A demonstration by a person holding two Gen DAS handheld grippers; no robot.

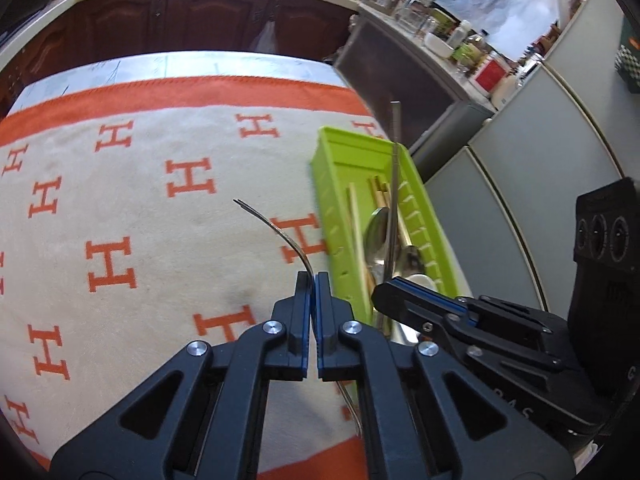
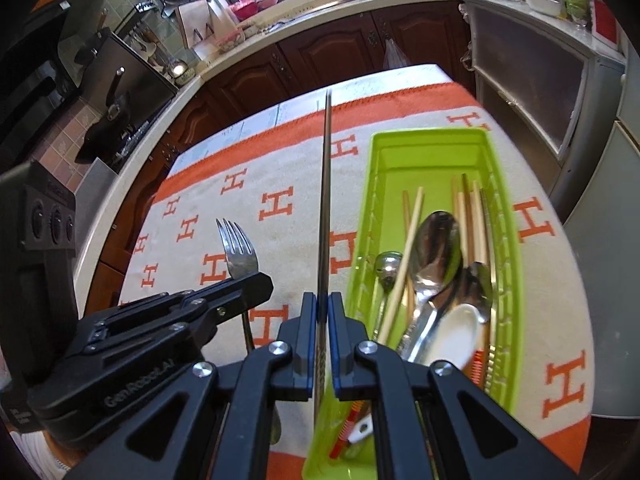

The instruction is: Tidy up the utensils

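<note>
My left gripper [image 1: 314, 278] is shut on a steel fork [image 1: 276, 229], seen edge-on with its tines curving up and left; the right wrist view shows that fork [image 2: 237, 252] and the left gripper [image 2: 256, 280] to the left of the tray. My right gripper [image 2: 324, 300] is shut on a long metal chopstick [image 2: 327, 184] that points away over the cloth, just left of the green tray [image 2: 508, 240]. In the left wrist view the right gripper [image 1: 380, 288] holds that chopstick [image 1: 394, 184] above the tray [image 1: 332, 184]. Spoons [image 2: 436, 252], wooden chopsticks [image 2: 468, 208] and a white ceramic spoon [image 2: 456, 332] lie in the tray.
The table carries a cream cloth [image 1: 140, 208] with orange H marks and an orange border. Dark wood cabinets [image 2: 332, 44] and a cluttered counter run behind it. A grey fridge [image 2: 612, 184] stands at the right, close to the table edge.
</note>
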